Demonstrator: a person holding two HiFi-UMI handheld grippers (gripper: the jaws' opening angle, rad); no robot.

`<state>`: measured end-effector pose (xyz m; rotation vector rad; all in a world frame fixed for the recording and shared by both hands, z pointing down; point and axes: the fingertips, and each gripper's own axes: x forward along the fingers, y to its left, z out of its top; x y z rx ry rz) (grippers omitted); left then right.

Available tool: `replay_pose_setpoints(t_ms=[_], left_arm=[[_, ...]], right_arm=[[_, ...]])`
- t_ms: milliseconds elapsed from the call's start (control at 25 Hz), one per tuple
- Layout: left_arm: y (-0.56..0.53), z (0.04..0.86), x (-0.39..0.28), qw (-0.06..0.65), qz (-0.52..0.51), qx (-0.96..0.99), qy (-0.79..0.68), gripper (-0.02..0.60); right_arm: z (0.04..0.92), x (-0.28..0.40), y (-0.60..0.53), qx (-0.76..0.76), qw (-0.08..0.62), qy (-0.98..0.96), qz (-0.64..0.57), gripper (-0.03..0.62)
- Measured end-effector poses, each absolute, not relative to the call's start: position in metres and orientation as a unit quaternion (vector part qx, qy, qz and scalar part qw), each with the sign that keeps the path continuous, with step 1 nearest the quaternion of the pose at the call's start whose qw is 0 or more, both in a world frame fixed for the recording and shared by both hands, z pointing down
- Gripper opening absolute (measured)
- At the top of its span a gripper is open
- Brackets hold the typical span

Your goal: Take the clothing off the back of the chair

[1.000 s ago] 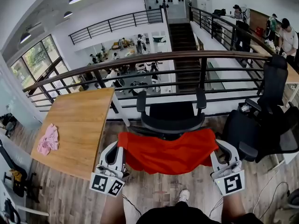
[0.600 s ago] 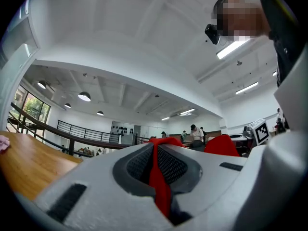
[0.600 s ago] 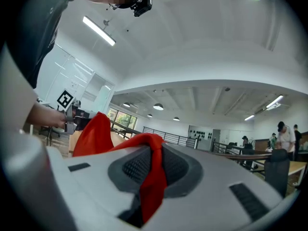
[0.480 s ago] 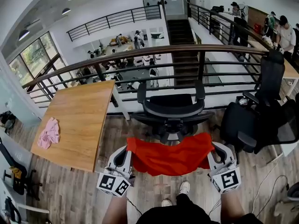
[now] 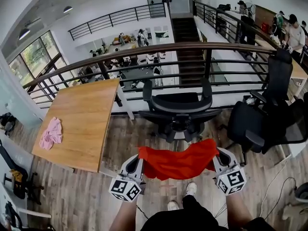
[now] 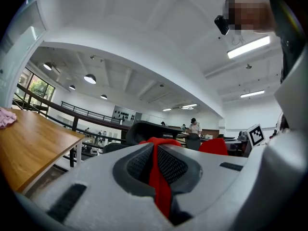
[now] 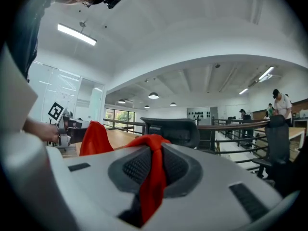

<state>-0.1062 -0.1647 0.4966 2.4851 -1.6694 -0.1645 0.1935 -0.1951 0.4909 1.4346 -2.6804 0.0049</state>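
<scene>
A red garment (image 5: 177, 161) hangs stretched between my two grippers, clear of the black office chair (image 5: 178, 110) beyond it. My left gripper (image 5: 140, 157) is shut on the garment's left corner; red cloth (image 6: 158, 177) is pinched between its pads. My right gripper (image 5: 215, 154) is shut on the right corner, with red cloth (image 7: 153, 177) bunched in its jaws. The chair's backrest (image 7: 171, 129) stands bare ahead in the right gripper view and also shows in the left gripper view as the backrest (image 6: 144, 130).
A wooden table (image 5: 82, 124) stands at the left with a pink cloth (image 5: 50, 134) on it. More black chairs (image 5: 267, 119) crowd the right. A railing (image 5: 159, 57) runs behind the chair. The person's shoes (image 5: 190, 189) are on the wood floor below.
Both grippers have come down and back toward the person with the red garment, which has left the chair's back and now hangs lower and narrower between them.
</scene>
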Motion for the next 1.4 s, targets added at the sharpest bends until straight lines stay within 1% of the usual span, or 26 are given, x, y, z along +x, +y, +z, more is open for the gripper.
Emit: replay_pose_setpoints(t_ms=[200,440,560,1040,1400], left_arm=[[-0.155,0.521,-0.105,0.090,-0.042,0.825,-0.557,0.026],[-0.147,0.535,-0.100,0.086,-0.013,0.826,-0.556,0.026],[-0.143,0.536,-0.096,0.072,-0.002,0.829,-0.555,0.026],[-0.152,0.530,-0.090,0.060,-0.014,0.841,-0.538,0.026],[-0.153,0.526,-0.089,0.056,-0.016,0.843,-0.534,0.026]], right_arm=[[0.514,0.189,-0.187,0.476,0.068,-0.877,0.026,0.046],[0.523,0.185,-0.178,0.470,0.075,-0.879,0.033,0.043],[0.523,0.180,-0.175,0.456,0.078,-0.886,0.024,0.041],[0.500,0.177,-0.175,0.462,0.064,-0.884,-0.010,0.037],[0.499,0.176,-0.167,0.465,0.067,-0.883,-0.002,0.037]])
